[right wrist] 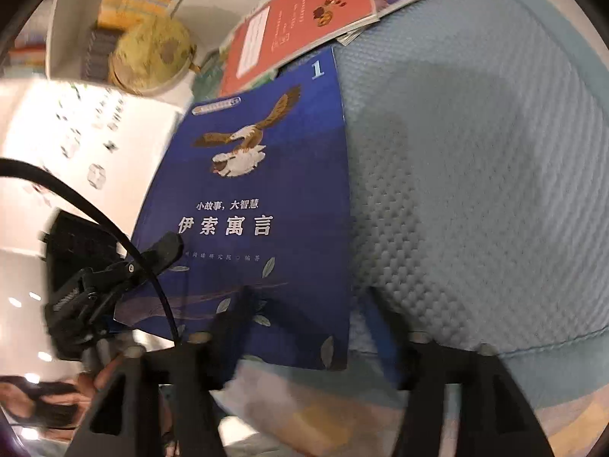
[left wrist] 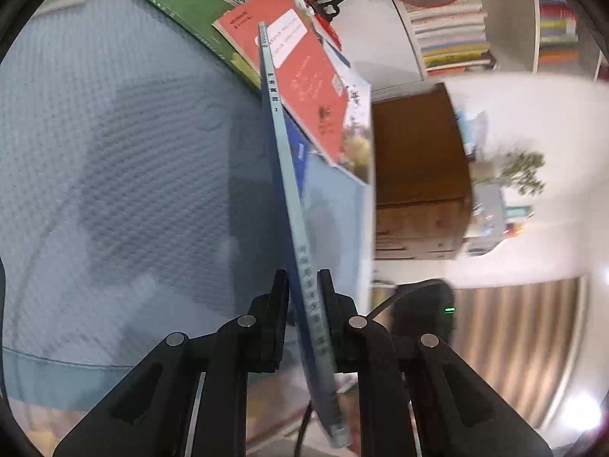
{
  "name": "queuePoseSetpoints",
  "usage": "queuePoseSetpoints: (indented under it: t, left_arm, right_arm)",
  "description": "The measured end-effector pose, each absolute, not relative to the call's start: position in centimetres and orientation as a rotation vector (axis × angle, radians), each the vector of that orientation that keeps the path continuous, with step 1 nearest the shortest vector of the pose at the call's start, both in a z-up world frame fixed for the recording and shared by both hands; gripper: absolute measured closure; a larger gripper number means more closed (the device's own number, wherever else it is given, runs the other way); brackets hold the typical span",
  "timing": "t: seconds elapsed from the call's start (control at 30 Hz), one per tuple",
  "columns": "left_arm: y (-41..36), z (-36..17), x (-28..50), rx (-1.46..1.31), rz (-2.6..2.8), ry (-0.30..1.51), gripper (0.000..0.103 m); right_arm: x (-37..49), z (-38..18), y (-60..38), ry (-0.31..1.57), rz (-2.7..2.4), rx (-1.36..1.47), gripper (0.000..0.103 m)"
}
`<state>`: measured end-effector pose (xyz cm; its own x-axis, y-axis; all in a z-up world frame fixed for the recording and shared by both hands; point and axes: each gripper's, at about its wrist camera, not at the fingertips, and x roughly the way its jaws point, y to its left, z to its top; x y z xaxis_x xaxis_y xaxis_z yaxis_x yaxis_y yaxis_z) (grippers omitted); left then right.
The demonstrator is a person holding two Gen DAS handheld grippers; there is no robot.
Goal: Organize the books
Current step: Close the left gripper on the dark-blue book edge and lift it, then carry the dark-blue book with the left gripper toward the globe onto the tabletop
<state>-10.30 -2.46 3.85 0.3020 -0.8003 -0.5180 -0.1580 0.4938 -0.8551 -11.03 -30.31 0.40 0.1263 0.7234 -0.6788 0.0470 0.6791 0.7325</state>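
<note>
A dark blue book (left wrist: 289, 175) with an eagle on its cover (right wrist: 259, 209) is held up on edge above a light blue textured mat (left wrist: 114, 152). My left gripper (left wrist: 303, 282) is shut on the book near its spine, one finger on each cover. In the right wrist view the same gripper clamps the book's left edge with its black finger (right wrist: 167, 247). My right gripper (right wrist: 312, 331) stands open and wide, the book's lower edge lying between its fingers without the pads pressing.
A red book (left wrist: 304, 76) and a green book (left wrist: 179, 7) lie overlapped at the mat's far side with others beneath. A white shelf with books (left wrist: 449, 26), a globe (right wrist: 152, 53) and a brown box (left wrist: 418, 152) stand beyond. A hand (right wrist: 102, 377) shows low left.
</note>
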Motion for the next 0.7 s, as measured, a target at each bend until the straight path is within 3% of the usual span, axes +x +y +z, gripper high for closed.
queuePoseSetpoints:
  t: [0.17, 0.23, 0.33, 0.43, 0.7]
  left_arm:
    - [-2.2, 3.7, -9.9, -1.087, -0.575, 1.229, 0.092]
    - [-2.3, 2.9, -9.9, -1.124, -0.581, 1.248, 0.092]
    - [-2.0, 2.1, -10.2, -1.165, -0.557, 1.261, 0.092]
    - [-2.1, 2.6, -10.3, -1.030, -0.504, 1.279, 0.092]
    - [-3.9, 5.9, -12.1, -0.648, -0.480, 1.268, 0.092]
  right_arm:
    - [-10.0, -1.6, -31.0, 1.355, 0.639, 0.930, 0.034]
    - [-9.3, -2.4, -30.7, 1.342, 0.670, 1.013, 0.047]
    - [-8.8, -2.8, -30.2, 1.340, 0.663, 1.044, 0.055]
    - [-9.8, -1.5, -29.7, 1.336, 0.656, 0.940, 0.065]
    - [-11.7, 5.8, -24.9, 1.236, 0.594, 0.394, 0.066]
